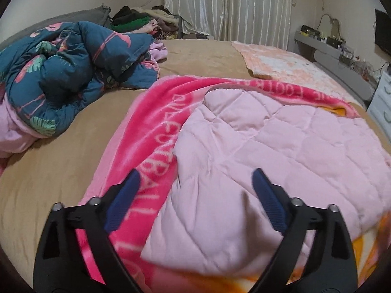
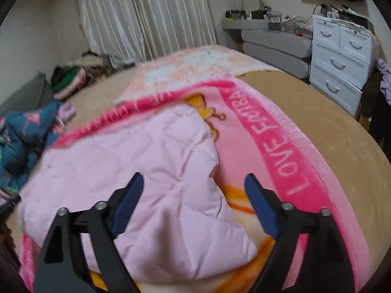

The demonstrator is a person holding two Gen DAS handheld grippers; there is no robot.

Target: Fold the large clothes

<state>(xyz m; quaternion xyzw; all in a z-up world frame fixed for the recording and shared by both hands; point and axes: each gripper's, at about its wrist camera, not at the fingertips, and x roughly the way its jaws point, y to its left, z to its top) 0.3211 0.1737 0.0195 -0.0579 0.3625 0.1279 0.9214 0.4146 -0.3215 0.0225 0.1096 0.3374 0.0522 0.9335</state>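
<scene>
A pale pink quilted cover lies folded over on a bright pink fleece blanket with white lettering, spread on the tan bed. My left gripper stands open above the quilt's near left part, with nothing between its blue pads. My right gripper is open too, hovering over the quilt's near right corner, and its pads touch nothing. Both views are slightly blurred.
A rumpled teal flowered duvet is heaped at the bed's left. A peach blanket lies at the far side. Clothes are piled by the curtain. A grey shelf and white drawers stand to the right.
</scene>
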